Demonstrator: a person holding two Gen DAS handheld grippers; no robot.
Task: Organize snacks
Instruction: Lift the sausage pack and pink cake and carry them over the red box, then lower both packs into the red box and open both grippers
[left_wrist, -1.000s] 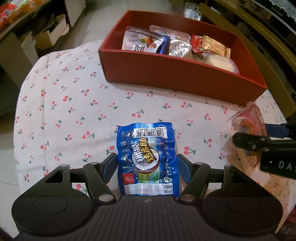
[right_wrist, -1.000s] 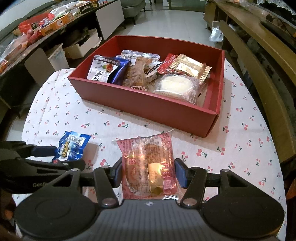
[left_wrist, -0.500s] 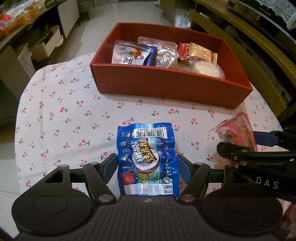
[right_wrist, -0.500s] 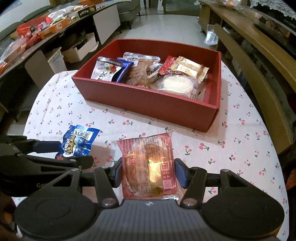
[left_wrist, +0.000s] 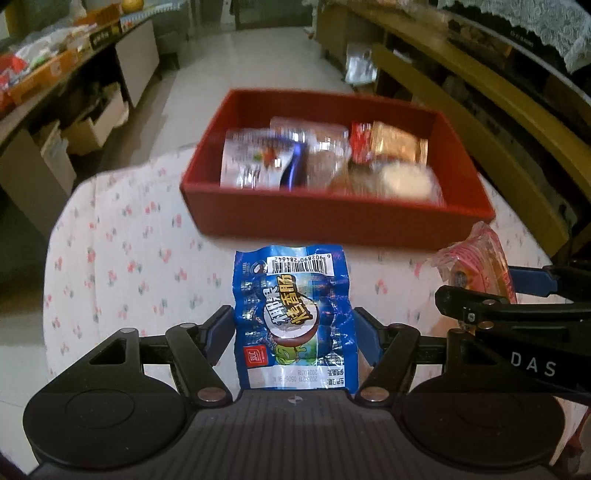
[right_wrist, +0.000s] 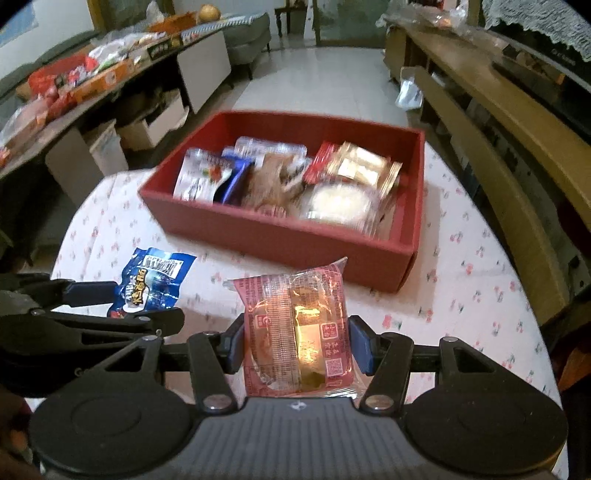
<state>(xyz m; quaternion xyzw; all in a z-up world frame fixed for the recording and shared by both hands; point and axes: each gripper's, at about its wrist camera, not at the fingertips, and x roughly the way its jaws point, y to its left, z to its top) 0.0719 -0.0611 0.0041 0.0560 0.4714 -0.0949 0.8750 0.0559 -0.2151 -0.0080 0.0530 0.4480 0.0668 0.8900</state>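
My left gripper (left_wrist: 291, 328) is shut on a blue snack packet (left_wrist: 291, 314) and holds it above the cherry-print tablecloth (left_wrist: 122, 258). My right gripper (right_wrist: 297, 341) is shut on a pink wrapped pastry (right_wrist: 295, 325), also held above the cloth. Each held snack shows in the other view: the pastry (left_wrist: 476, 262) at the right, the blue packet (right_wrist: 151, 284) at the left. A red box (left_wrist: 332, 225) with several snack packets stands ahead of both grippers; it also shows in the right wrist view (right_wrist: 280, 236).
The round table's edges fall away at the left and right. A wooden bench (right_wrist: 491, 155) runs along the right side. A counter with boxes and packets (right_wrist: 74, 85) stands at the far left, with tiled floor beyond the table.
Both grippers have risen and tilted up with their snacks still held. The red box now sits lower and farther ahead in both views, and more of the room shows.
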